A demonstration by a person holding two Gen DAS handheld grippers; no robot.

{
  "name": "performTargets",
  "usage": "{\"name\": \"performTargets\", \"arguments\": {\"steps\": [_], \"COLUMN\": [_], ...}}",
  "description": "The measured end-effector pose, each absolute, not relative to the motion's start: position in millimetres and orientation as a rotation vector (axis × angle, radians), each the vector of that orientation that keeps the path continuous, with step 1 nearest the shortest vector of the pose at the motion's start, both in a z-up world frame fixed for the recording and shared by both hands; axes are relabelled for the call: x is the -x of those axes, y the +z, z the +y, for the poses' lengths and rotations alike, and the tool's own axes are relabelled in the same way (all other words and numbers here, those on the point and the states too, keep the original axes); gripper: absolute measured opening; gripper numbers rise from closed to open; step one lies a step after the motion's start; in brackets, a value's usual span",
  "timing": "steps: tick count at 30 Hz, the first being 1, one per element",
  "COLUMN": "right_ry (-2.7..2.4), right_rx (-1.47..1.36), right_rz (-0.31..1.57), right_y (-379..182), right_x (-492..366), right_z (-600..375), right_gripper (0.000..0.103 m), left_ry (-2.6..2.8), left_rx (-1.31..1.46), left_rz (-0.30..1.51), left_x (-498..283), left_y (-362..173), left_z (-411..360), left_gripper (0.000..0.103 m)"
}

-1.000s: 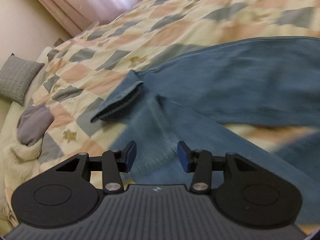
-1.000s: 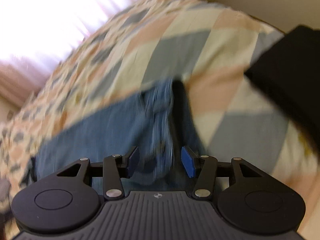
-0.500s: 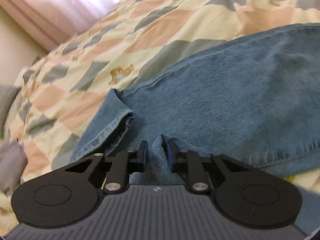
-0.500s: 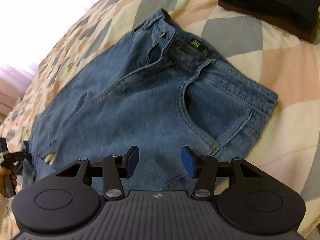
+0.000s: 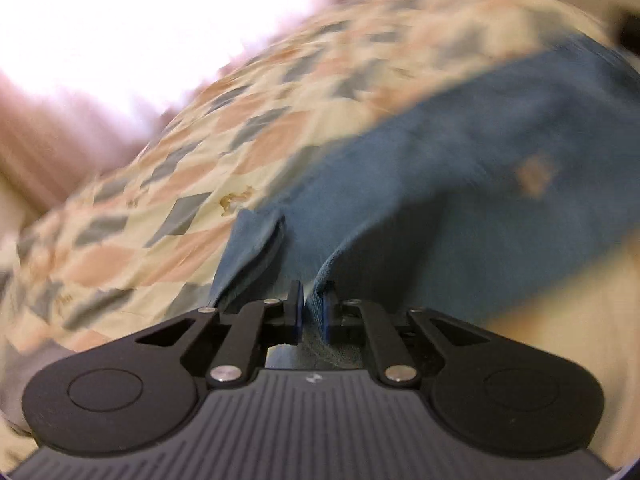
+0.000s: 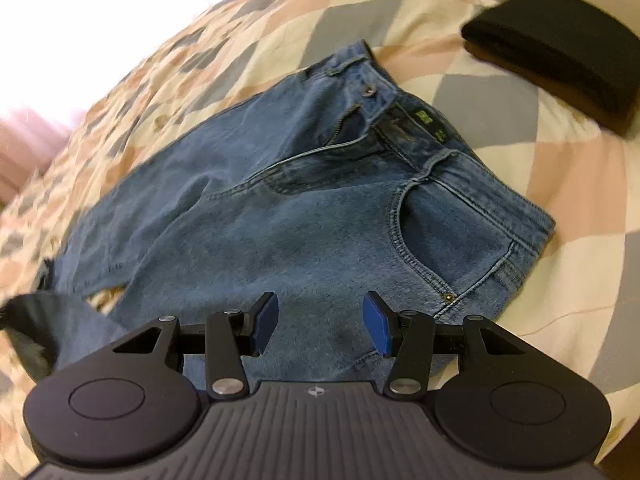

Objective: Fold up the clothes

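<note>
**Left gripper pinches a jeans hem; right gripper hangs open over the hip**

The left gripper (image 5: pixel 311 312) has its jaws nearly closed on a leg hem of the blue jeans (image 6: pixel 320 208). The right gripper (image 6: pixel 320 322) holds its jaws wide, nothing between them, above the jeans' hip. The jeans lie spread on the patchwork quilt (image 6: pixel 500 92). A folded black garment (image 6: pixel 560 56) lies apart, beyond the waistband.

The left hand-held gripper (image 5: pixel 311 312), open a second ago, now clamps the jeans (image 5: pixel 460 208) hem. The hem is lifted off the bed (image 5: pixel 180 184).
</note>
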State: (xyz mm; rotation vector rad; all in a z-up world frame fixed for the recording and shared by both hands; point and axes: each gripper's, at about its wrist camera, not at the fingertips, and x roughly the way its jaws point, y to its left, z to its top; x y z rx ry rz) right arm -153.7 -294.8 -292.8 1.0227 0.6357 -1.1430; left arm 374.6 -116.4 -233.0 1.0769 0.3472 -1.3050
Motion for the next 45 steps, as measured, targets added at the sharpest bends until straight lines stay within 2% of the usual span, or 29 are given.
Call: {"name": "performTargets", "arguments": {"steps": [4, 5, 7, 10, 12, 13, 16, 20, 23, 24, 25, 27, 33, 36, 38, 41, 44, 45], "right_ry": [-1.131, -1.133, -1.135, -1.141, -1.146, -1.149, -1.155, -1.148, -1.144, -1.142, -1.139, -1.133, -1.124, -1.127, -1.124, -1.113, -1.109, -1.115], "right_rx": [-1.01, -1.023, -1.056, -1.108, -1.124, -1.129, -1.157, -1.229, -1.256, -1.259, -1.26, -1.255, -1.239, -1.245, -1.251, -1.256, -1.256, -1.255], "right_rz": [0.686, 0.693, 0.705, 0.701, 0.704, 0.708, 0.708, 0.683, 0.685, 0.687, 0.69, 0.694, 0.701, 0.694, 0.687, 0.679, 0.679, 0.681], "right_y": [-287.9, -290.2, -296.5, -307.6, -313.3, -315.3, -319.9, -329.7, -337.7, -339.7, -341.4, -341.7, -340.2, -341.5, -342.6, -342.6, -341.2, -340.4], "right_x": [158.6, 160.4, 163.9, 165.6, 165.2, 165.4, 167.5, 170.4, 167.5, 165.9, 164.0, 161.2, 157.1, 155.9, 153.7, 151.1, 153.0, 155.3], "right_z": [-285.1, -282.5, -277.3, -270.3, -265.8, -263.4, -254.8, -245.2, -239.2, -237.3, -235.3, -234.0, -235.4, -238.0, -239.2, -237.9, -236.0, -235.6], "right_gripper": [0.05, 0.05, 0.051, 0.053, 0.055, 0.057, 0.059, 0.061, 0.061, 0.061, 0.061, 0.062, 0.062, 0.062, 0.062, 0.063, 0.065, 0.065], "left_ry": [-1.26, -1.233, -1.157, -1.057, -0.959, -0.901, -0.747, -0.677, -0.645, -0.646, -0.661, -0.71, -0.756, -0.732, -0.728, -0.661, -0.663, -0.689], "left_rx": [-1.316, -1.358, -1.331, -1.047, -0.752, -0.638, -0.517, -0.404, -0.32, -0.304, -0.331, -0.491, -1.183, -1.41, -1.511, -1.588, -1.249, -1.041], "left_rz": [0.457, 0.511, 0.681, 0.948, 1.134, 1.192, 1.209, 1.123, 1.099, 1.096, 1.084, 0.947, -0.014, -0.232, -0.137, 0.244, 0.733, 0.857], "left_x": [-380.7, -383.8, -392.2, -402.8, -413.7, -416.2, -406.5, -408.8, -421.5, -424.7, -424.1, -413.2, -350.4, -346.0, -353.1, -375.1, -393.5, -401.3], "left_y": [-251.4, -259.1, -274.9, -280.1, -284.2, -289.0, -311.5, -330.6, -343.2, -346.5, -346.5, -333.3, -272.3, -288.9, -313.1, -359.8, -350.6, -338.7], "left_z": [-25.9, -7.0, 14.6, 27.6, 38.4, 43.6, 52.2, 42.5, 29.1, 25.4, 21.9, 13.1, 8.4, 32.9, 49.0, 71.4, 71.1, 67.5], "left_gripper": [0.007, 0.014, 0.02, 0.02, 0.033, 0.033, 0.032, 0.034, 0.03, 0.013, 0.006, 0.004, 0.006, 0.007, 0.011, 0.011, 0.011, 0.018]}}
